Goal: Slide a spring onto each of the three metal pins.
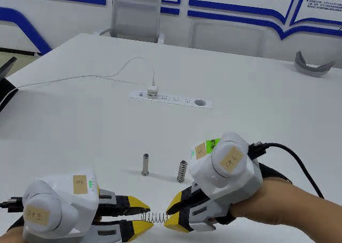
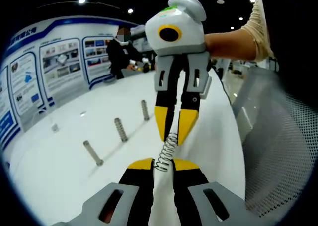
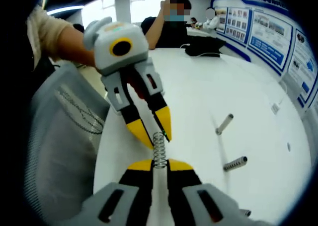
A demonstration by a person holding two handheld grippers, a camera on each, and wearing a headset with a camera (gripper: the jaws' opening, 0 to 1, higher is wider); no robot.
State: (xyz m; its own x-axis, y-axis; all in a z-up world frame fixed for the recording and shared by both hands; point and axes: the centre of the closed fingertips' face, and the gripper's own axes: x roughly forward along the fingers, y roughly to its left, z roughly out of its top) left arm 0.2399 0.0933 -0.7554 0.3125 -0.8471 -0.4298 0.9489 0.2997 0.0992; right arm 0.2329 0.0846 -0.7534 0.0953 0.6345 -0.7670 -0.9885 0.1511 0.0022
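- Steel-wire spring (image 1: 155, 217), a thin open coil, spans the gap between both grippers, near the edge of the smooth white table (image 1: 80, 120).
- Left gripper (image 1: 149, 215): yellow-tipped jaws narrow, pinching one end.
- Right gripper (image 1: 169, 219): jaws seemingly nipped on the other end, tips partly hidden.
- Bare pin (image 1: 145, 164), a plain cylinder, stands upright. Beside it is a coiled pin (image 1: 182, 171).

In front a spring (image 1: 155, 217), bare pin (image 1: 145, 164) behind, sprung pin (image 1: 182, 171) right of that, power strip (image 1: 171, 99) beyond
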